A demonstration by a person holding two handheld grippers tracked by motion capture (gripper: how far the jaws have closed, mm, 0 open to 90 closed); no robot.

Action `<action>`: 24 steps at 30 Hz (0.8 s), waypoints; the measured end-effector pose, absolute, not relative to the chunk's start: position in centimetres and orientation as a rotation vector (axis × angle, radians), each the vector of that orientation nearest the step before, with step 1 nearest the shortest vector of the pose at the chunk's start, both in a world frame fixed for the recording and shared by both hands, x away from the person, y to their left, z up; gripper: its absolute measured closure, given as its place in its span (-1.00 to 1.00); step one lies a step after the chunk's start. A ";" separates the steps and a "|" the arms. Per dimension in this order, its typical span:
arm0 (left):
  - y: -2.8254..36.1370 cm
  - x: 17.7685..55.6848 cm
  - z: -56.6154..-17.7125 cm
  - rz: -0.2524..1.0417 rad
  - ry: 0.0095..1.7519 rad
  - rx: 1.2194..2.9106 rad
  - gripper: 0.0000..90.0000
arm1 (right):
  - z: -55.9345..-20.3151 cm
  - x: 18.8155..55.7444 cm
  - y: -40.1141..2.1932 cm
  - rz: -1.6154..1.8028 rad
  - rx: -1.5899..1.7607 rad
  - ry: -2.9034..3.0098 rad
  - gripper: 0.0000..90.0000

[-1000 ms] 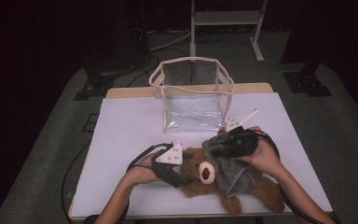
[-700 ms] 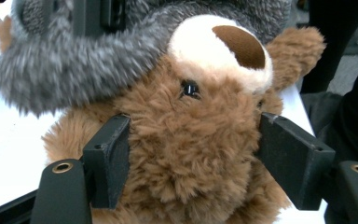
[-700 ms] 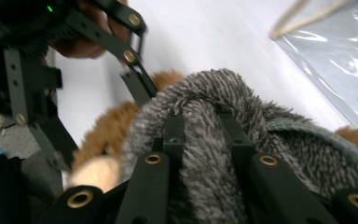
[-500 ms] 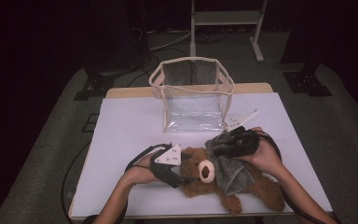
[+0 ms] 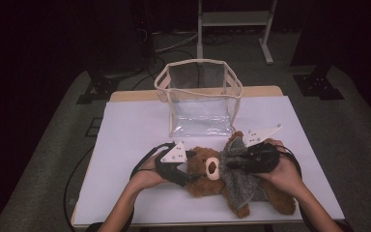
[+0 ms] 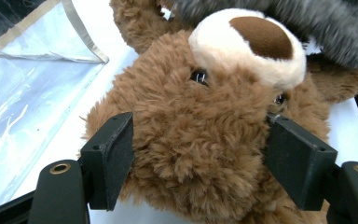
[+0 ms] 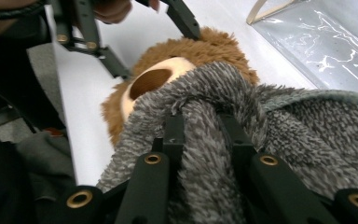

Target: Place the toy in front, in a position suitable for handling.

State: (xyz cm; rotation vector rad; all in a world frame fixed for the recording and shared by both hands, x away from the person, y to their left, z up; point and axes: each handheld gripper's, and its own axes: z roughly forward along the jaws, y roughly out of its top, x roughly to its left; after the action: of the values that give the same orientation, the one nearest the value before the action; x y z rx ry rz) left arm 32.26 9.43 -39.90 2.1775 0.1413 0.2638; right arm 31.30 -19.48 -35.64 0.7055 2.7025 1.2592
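A brown teddy bear (image 5: 200, 169) lies on the white table (image 5: 135, 125), its head toward the left. My left gripper (image 6: 200, 140) has its jaws on either side of the bear's head (image 6: 205, 107), with the pads pressed into the fur. A grey fuzzy cloth (image 5: 239, 179) covers the bear's body up to the muzzle (image 7: 151, 81). My right gripper (image 7: 200, 121) is shut on a fold of that grey cloth (image 7: 307, 126) just behind the head. In the high view the left gripper (image 5: 193, 170) and the right gripper (image 5: 231, 164) face each other across the bear.
A clear plastic bag with a cream trim (image 5: 200, 96) stands open on the table just behind the bear. Bare table lies to the left and behind on the right. The near table edge runs just below the bear.
My right gripper has shifted a little to the right and toward the near edge, carrying the grey cloth. The bear's muzzle has moved slightly away. The left hand has stayed in place.
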 end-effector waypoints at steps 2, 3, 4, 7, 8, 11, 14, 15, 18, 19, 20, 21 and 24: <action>9.5 32.1 -39.7 0.237 0.116 2.159 -0.39 | -36.1 31.9 -19.0 1.239 0.705 2.699 0.66; 9.5 31.9 -39.5 0.215 0.099 2.142 -0.39 | -36.2 32.2 -18.8 1.226 0.705 2.680 0.66; 9.4 31.8 -39.3 0.208 0.076 2.135 -0.39 | -36.3 32.5 -18.8 1.224 0.715 2.659 0.66; 8.9 31.3 -39.2 0.222 0.036 2.145 -0.41 | -36.4 33.4 -19.0 1.244 0.757 2.627 0.66; 8.8 31.3 -39.4 0.243 0.036 2.155 -0.40 | -36.4 33.5 -19.1 1.254 0.766 2.629 0.66; 8.6 31.6 -40.0 0.292 0.070 2.166 -0.34 | -36.2 32.9 -19.3 1.275 0.746 2.626 0.67; 8.5 31.9 -40.1 0.306 0.129 2.151 -0.32 | -35.9 31.8 -19.3 1.287 0.725 2.631 0.67; 8.4 32.1 -40.1 0.313 0.151 2.153 -0.36 | -35.9 31.5 -19.3 1.294 0.712 2.634 0.67; 8.3 32.3 -40.3 0.329 0.205 2.140 -0.38 | -35.7 30.6 -18.6 1.307 0.664 2.646 0.67; 8.3 32.4 -40.3 0.327 0.223 2.130 -0.38 | -35.6 30.3 -18.4 1.308 0.651 2.645 0.67; 8.3 32.4 -40.3 0.331 0.233 2.126 -0.38 | -35.6 30.2 -18.2 1.313 0.643 2.646 0.67; 8.4 32.4 -40.3 0.329 0.239 2.123 -0.38 | -35.6 30.0 -18.1 1.313 0.634 2.646 0.67; 8.6 32.3 -40.0 0.310 0.224 2.125 -0.37 | -36.0 30.2 -18.4 1.300 0.642 2.636 0.67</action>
State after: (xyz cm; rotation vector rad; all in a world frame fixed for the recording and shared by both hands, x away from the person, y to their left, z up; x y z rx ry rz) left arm 32.35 8.56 -40.00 2.1250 0.2242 0.3102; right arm 30.17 -18.40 -36.03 0.6422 2.6356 1.3000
